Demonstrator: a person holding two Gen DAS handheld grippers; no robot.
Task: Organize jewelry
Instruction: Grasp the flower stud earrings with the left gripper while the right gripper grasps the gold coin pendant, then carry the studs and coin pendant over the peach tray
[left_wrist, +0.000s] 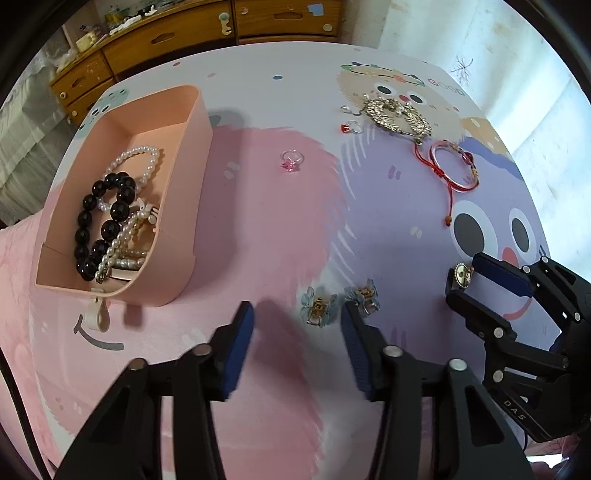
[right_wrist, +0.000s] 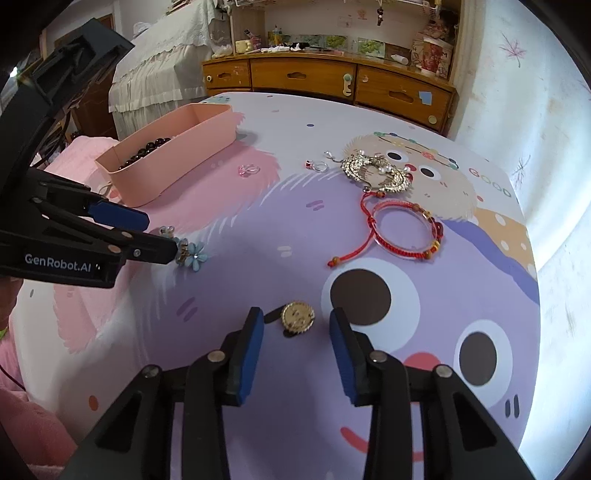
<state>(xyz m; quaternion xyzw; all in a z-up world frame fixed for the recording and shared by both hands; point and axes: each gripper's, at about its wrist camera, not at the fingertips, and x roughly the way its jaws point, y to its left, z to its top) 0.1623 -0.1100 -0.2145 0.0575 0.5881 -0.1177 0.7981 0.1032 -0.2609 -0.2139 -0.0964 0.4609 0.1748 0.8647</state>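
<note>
Left claw points down over the cartoon-print worktop, jaws part-open and gripping nothing; two blue flower hair clips lie at its tips, the nearer one between the pads, apart from both. Right claw also part-open: gold round brooch sits between its blue pads, with a gap showing on either side. Pink tray at far left holds a black bead bracelet and pearl strands. On the bare worktop: pink-stone ring, red-stone ring, gold filigree piece, red cord bracelet far right.
</note>
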